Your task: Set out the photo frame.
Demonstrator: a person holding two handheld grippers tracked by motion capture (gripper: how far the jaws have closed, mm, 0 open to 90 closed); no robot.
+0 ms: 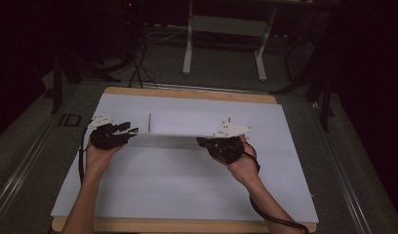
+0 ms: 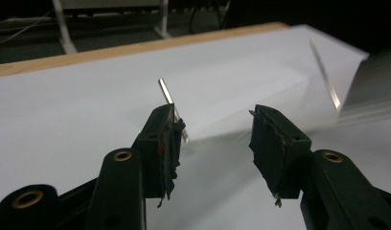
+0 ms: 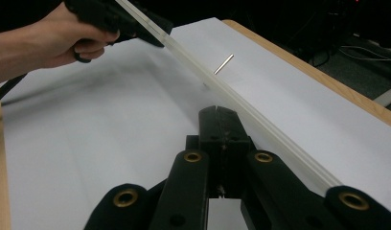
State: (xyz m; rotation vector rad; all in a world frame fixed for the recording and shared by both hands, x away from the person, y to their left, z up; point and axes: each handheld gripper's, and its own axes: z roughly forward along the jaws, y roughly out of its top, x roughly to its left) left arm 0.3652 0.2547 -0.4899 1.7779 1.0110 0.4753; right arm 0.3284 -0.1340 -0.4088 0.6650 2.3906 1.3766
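**We have a long rail lifted between two claws over the middle of the sheet**

The long pale translucent plastic rail [image 1: 172,139] hangs just above the middle of the white sheet [image 1: 187,195], running crosswise, with two thin upright metal pins [image 1: 149,122] rising from it, one towards each end. We judge it light and stiff but slim enough to flex or twist if held by one end, with a smooth, probably slippery face, so we would grip it flat at both ends, clear of the pins. The left gripper [image 2: 215,124] is at the rail's end towards the sheet's left edge, jaws spread wide with nothing pinched. The right gripper [image 3: 217,112] sits at the other end with its jaws pressed together, the rail passing just beside them, not between. The wooden tabletop [image 1: 187,93] borders the sheet.
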